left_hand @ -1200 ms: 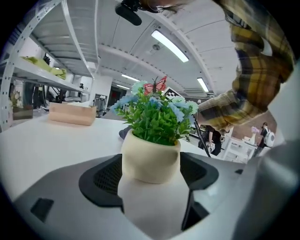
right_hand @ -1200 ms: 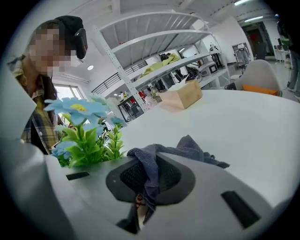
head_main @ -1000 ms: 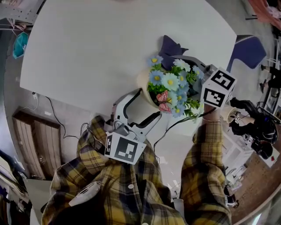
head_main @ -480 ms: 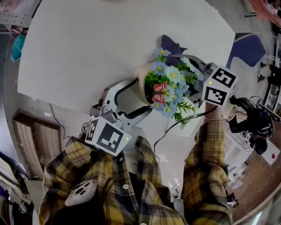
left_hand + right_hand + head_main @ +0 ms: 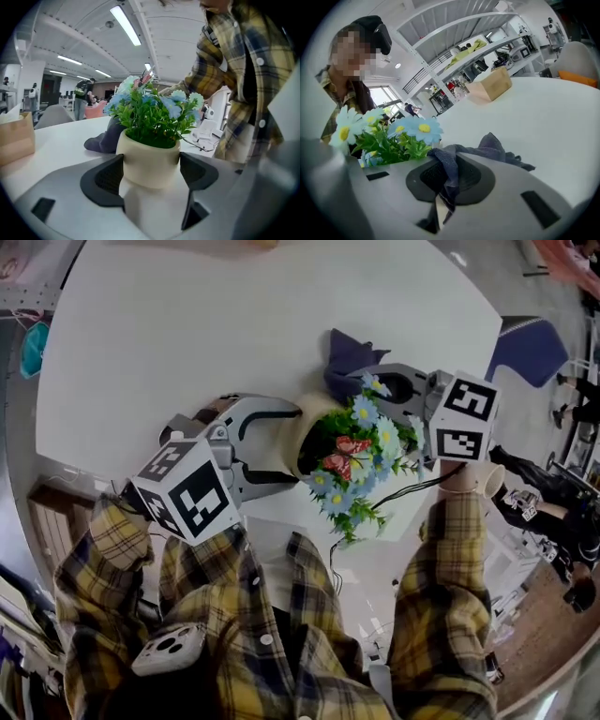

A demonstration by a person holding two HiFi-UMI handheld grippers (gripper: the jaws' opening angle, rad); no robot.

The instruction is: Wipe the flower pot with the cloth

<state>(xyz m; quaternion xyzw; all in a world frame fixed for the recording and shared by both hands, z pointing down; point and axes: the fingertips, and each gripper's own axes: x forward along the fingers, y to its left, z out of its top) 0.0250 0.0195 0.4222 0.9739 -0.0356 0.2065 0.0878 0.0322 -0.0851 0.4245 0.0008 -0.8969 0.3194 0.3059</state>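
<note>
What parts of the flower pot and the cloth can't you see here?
- Where the cloth meets the pot: in the head view the flowers cover it. In the right gripper view the right hand-held gripper blocks the pot.
- Pot's bottom: in the left gripper view it is hidden behind the left hand-held gripper.
- Cloth's pinched end: in the right gripper view it is tucked inside the shut jaws.

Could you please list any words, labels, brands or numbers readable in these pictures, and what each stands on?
None is readable.
The two marker cubes bear only black-and-white square patterns, no letters.
The flower pot, the cloth and the cardboard box show no print.
</note>
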